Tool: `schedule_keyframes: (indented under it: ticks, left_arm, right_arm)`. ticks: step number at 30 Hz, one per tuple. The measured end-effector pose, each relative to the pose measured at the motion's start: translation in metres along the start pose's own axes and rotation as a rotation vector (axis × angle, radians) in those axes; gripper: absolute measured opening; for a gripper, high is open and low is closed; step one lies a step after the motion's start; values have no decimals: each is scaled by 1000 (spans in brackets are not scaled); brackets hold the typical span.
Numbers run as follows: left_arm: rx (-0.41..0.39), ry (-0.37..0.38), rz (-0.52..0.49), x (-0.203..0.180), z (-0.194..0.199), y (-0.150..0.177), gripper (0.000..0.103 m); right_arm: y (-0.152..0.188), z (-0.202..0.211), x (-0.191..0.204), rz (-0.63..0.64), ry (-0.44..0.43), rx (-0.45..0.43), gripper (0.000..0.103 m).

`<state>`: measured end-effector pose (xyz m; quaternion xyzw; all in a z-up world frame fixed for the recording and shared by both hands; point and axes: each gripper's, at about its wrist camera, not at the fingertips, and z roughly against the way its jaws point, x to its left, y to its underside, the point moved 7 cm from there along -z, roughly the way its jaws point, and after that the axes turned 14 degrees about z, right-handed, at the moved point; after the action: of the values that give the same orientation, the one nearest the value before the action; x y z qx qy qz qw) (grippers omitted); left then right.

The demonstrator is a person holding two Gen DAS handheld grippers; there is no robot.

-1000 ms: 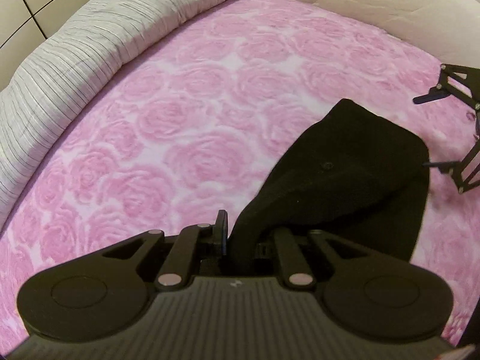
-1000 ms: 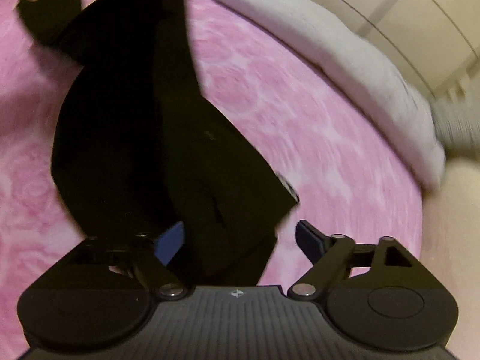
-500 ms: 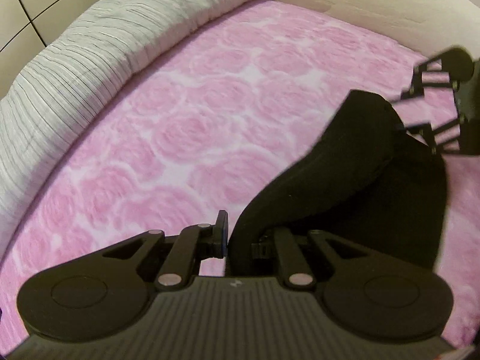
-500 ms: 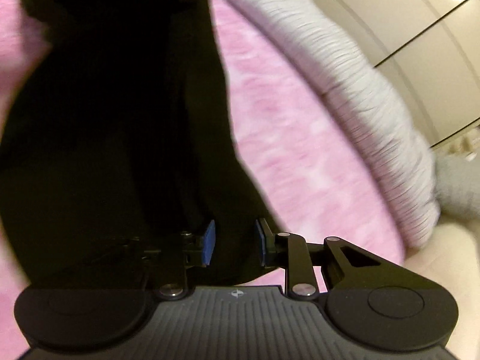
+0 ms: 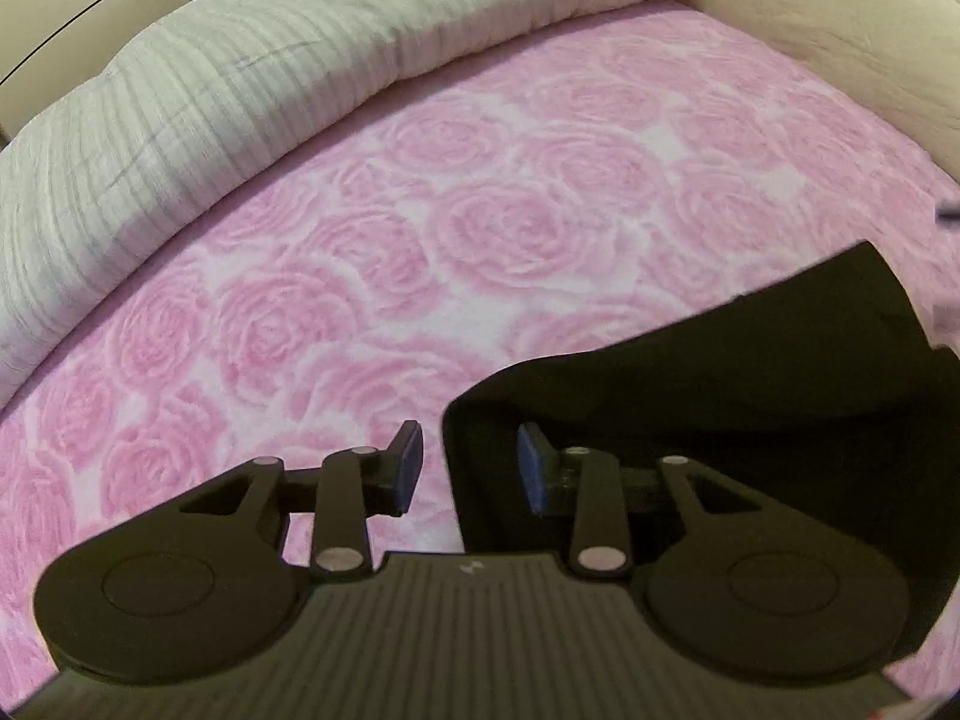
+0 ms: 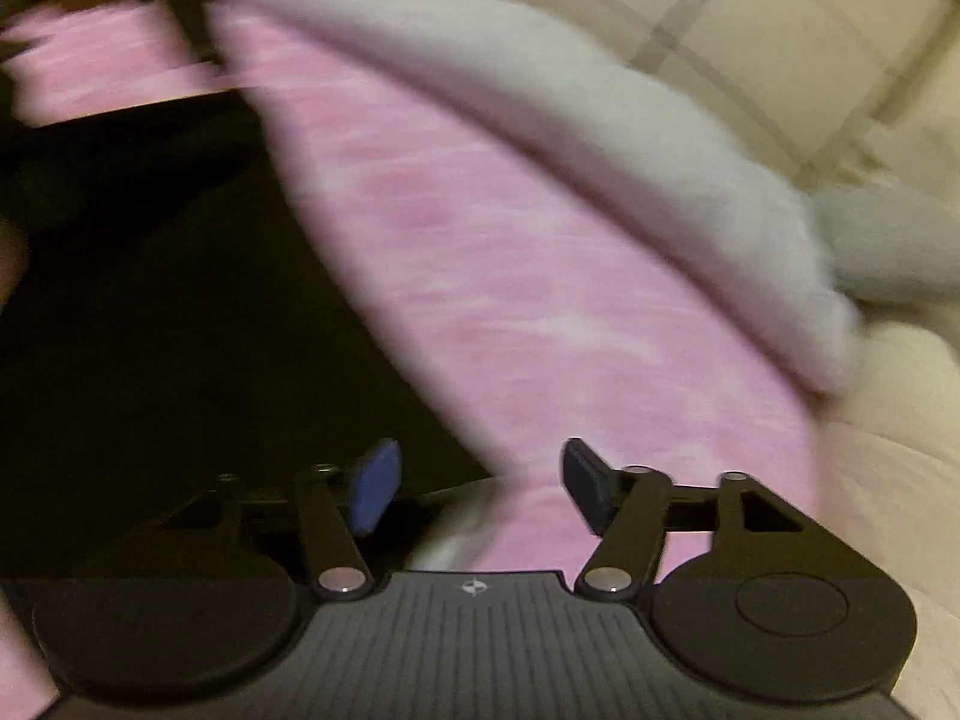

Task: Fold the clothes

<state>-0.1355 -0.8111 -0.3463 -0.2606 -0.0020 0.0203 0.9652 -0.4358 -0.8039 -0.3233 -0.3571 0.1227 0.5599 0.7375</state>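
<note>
A black garment (image 5: 750, 396) lies folded on the pink rose-patterned bedspread (image 5: 480, 228), filling the lower right of the left wrist view. My left gripper (image 5: 471, 468) is open; the garment's left edge sits between its blue pads, with the right pad (image 5: 531, 468) over the cloth. In the blurred right wrist view the same black garment (image 6: 180, 330) covers the left side. My right gripper (image 6: 480, 480) is open, its left pad (image 6: 375, 483) at the garment's edge and nothing gripped.
A long grey-striped white bolster (image 5: 240, 60) runs along the far side of the bed, also in the right wrist view (image 6: 570, 132). A cream padded surround (image 5: 840, 30) borders the bed. Panelled cupboard doors (image 6: 750, 30) stand behind.
Both grippers were shut on the black garment half a second ago and have opened, letting it go. The garment now lies flat and lower. The right gripper is swinging, blurring its view.
</note>
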Motion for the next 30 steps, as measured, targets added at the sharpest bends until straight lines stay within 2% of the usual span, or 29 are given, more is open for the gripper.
schedule_keyframes:
  ticks: [4,6,9,10,13,16,17,18,19,21,22,24,27,30]
  left_arm:
    - [10,13,-52,-7,-6,0,30]
    - [11,16,-69,-7,-8,0,30]
    - [16,26,-101,-8,-8,1,30]
    - [14,25,-114,-8,-7,1,30]
    - [-7,18,-135,-3,-7,-4,30]
    - [-56,-32,-112,13,-13,-29,30]
    - [-73,-50,-82,21,-16,-39,30]
    - [-87,-62,-37,30,-18,-50,30]
    - [-100,-67,4,38,-18,-59,30]
    - [-125,-63,62,50,-14,-68,29]
    - [-137,-60,58,52,-9,-68,29]
    - [-136,-52,33,53,2,-54,30]
    - [-108,-16,18,48,17,-24,31]
    - [-43,52,9,34,32,21,37]
  right_arm:
    - [-11,-6,36,107,-48,1,72]
    - [-16,-9,54,161,-73,1,68]
    - [-23,-13,82,242,-109,1,36]
    - [-26,-15,91,268,-121,1,31]
    - [-36,-21,56,282,-52,-5,15]
    - [-55,-37,4,274,66,-3,15]
    - [-62,-45,-17,267,114,-1,18]
    - [-70,-53,-35,250,152,5,40]
    - [-79,-61,-52,232,189,11,46]
    - [-89,-72,-81,133,252,36,46]
    - [-91,-72,-92,69,261,50,46]
    - [-89,-64,-101,-60,243,42,49]
    - [-59,-46,-82,-126,190,50,51]
    - [-33,-30,-45,-186,80,66,52]
